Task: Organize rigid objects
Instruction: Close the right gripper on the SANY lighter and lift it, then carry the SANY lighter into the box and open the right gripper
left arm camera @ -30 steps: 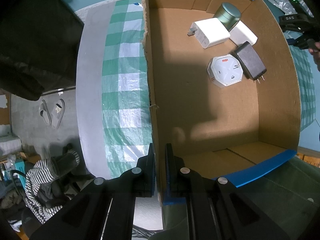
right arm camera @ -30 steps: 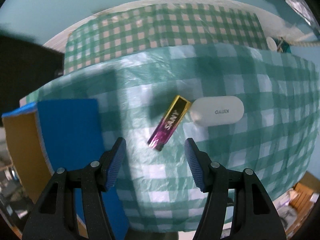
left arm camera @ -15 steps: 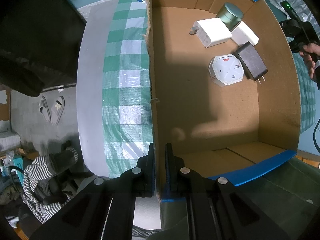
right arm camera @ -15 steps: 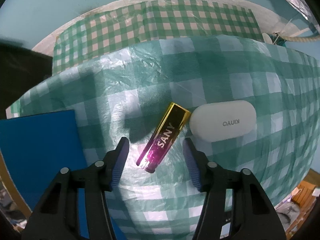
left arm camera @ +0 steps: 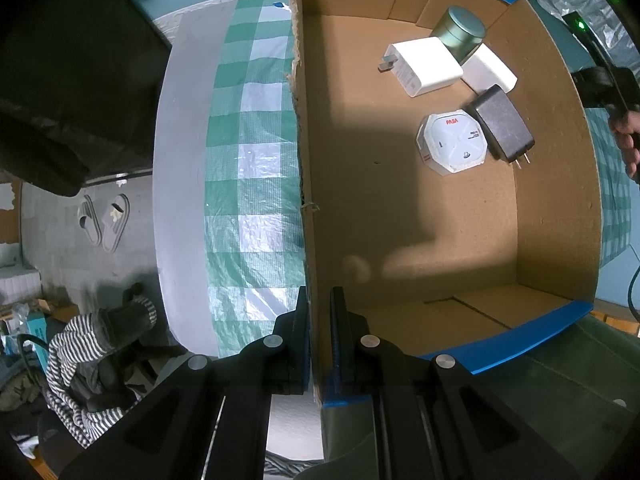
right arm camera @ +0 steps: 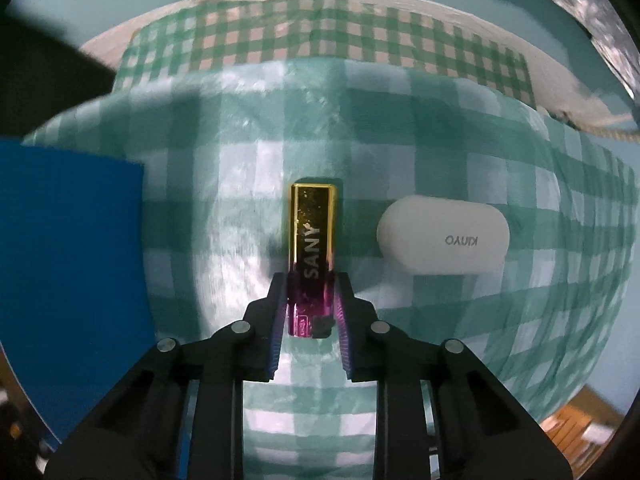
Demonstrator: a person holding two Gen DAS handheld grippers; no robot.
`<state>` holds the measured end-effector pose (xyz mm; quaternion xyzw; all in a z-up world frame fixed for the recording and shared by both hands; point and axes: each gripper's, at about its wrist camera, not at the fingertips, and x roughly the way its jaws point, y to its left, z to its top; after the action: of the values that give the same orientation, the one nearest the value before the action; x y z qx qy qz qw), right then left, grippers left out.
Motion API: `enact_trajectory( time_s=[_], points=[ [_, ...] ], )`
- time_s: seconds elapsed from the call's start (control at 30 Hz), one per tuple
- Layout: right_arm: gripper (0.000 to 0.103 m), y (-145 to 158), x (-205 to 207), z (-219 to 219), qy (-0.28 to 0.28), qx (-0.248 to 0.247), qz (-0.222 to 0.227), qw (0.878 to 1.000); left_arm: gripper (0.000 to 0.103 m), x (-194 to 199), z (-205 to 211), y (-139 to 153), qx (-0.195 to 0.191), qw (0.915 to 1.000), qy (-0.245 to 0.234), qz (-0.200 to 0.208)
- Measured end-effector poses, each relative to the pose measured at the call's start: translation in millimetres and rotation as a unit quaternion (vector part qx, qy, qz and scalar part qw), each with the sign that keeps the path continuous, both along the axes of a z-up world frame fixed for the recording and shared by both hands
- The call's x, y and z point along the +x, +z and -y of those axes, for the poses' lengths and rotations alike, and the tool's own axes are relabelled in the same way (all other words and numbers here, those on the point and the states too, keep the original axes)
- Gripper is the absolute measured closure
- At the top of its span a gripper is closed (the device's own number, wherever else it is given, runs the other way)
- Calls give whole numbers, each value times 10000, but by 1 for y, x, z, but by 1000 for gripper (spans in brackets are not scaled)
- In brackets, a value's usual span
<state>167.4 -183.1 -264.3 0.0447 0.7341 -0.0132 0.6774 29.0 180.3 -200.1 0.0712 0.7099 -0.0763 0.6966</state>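
Observation:
My left gripper (left arm camera: 319,312) is shut on the near left wall of an open cardboard box (left arm camera: 308,184). Inside the box lie a white charger (left arm camera: 424,66), a green tin (left arm camera: 460,34), a second white block (left arm camera: 490,70), a black adapter (left arm camera: 502,128) and a white octagonal box (left arm camera: 452,142). My right gripper (right arm camera: 311,292) is shut on the purple end of a gold and purple SANY bar (right arm camera: 313,232), which points away from me over the green checked cloth (right arm camera: 240,160). A white KINYO case (right arm camera: 442,236) lies to its right.
The blue outer side of the box (right arm camera: 68,240) stands left of the right gripper. In the left wrist view the table edge (left arm camera: 180,184) drops to a floor with slippers (left arm camera: 104,220) and striped clothing (left arm camera: 88,356). A hand on the other gripper (left arm camera: 624,128) shows beyond the box's right wall.
My right gripper moved forward and closed on the SANY bar, which turned from slanted to straight ahead. The left gripper stays clamped on the box wall.

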Motion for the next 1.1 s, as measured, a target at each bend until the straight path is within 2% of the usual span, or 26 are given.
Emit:
enact_trajectory(
  time_s=[0.17, 0.53, 0.6, 0.67, 0.83, 0.9, 1.1],
  points=[
    [81, -2, -9, 0, 372, 85, -133, 9992, 95, 1, 1, 1, -8, 10000, 4, 0],
    [79, -3, 0, 13, 56, 193, -130, 9997, 95, 0, 3, 1, 13, 10000, -42, 2],
    [79, -4, 3, 13, 53, 172, -138, 9997, 95, 0, 4, 1, 12, 10000, -39, 6],
    [74, -5, 6, 12, 32, 130, -166, 9998, 95, 0, 4, 1, 5, 10000, -29, 7],
    [74, -5, 7, 7, 103, 52, -176, 9998, 95, 0, 3, 2, 12, 10000, -26, 17],
    [79, -5, 6, 5, 156, -49, -159, 9997, 95, 0, 3, 2, 10, 10000, -25, 28],
    [80, -2, 3, 4, 194, 60, -125, 9997, 95, 0, 2, 3, -8, 10000, -14, 30]
  ],
)
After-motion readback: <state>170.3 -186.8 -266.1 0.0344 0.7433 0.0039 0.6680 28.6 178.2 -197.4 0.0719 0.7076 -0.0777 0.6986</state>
